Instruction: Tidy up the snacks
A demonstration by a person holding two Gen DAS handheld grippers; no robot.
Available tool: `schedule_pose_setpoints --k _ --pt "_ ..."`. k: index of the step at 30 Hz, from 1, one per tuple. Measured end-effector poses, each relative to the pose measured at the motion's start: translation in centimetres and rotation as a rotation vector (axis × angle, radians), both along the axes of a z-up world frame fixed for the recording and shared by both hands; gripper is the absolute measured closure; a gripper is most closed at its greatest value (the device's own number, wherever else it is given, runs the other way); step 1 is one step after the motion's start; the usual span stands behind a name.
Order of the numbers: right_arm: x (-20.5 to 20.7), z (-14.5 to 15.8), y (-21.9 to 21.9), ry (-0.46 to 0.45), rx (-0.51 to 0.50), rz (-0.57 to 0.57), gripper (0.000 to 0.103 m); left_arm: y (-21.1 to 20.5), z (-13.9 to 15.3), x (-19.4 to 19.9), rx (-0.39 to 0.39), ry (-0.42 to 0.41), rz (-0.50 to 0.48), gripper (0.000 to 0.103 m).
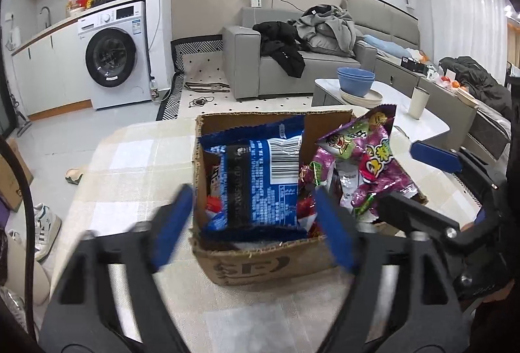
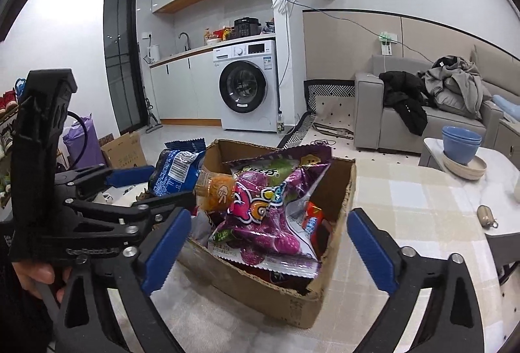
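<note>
A cardboard box full of snack packets sits on the checked tablecloth. A blue biscuit packet stands upright in its left part. A purple candy bag lies in its right part, with an orange packet and red packets beside it. My left gripper is open and empty, its fingers either side of the blue packet at the box's near wall. My right gripper is open and empty, just in front of the box's near corner.
Blue bowls on plates and a cup stand on the white table beyond. A small beige object lies on the cloth to the right. A grey sofa with clothes, a washing machine and a floor box stand behind.
</note>
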State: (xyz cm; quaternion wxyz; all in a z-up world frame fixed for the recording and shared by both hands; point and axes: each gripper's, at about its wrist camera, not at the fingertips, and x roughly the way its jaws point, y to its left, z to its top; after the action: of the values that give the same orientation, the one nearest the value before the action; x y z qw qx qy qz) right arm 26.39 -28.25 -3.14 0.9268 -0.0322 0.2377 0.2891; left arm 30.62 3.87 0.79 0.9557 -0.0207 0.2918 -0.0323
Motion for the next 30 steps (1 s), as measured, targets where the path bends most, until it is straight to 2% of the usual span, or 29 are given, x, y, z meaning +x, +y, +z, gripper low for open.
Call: schedule_pose_setpoints --k 4,5,7,9,17,30 --pt "-0.1 0.0 -1.3 0.018 0.017 -0.014 0.001 0.3 0.5 -2.2 -0.014 -0.026 0.002 0.02" --pt "-0.3 0.0 -1.6 0.02 0.023 -0.017 0.001 0.3 0.5 -2.5 -0.019 -0.025 0.002 0.017" --pt "-0.6 -0.1 -2.3 0.019 0.038 -0.021 0.001 0.3 0.5 -3.2 -0.019 -0.035 0.009 0.0" --pt "-1.0 -0.2 -3.0 0.017 0.057 -0.02 0.001 0.3 0.6 -4.4 -0.023 -0.063 0.013 0.001" --pt "-3.2 -0.5 -4.6 0.005 0.104 -0.02 0.001 1.2 0.1 -8.3 -0.049 -0.085 0.024 0.001" --pt "-6.2 -1.4 -7.0 -0.036 0.16 -0.048 0.001 2.4 -1.5 -13.8 -0.011 -0.127 0.068 0.001"
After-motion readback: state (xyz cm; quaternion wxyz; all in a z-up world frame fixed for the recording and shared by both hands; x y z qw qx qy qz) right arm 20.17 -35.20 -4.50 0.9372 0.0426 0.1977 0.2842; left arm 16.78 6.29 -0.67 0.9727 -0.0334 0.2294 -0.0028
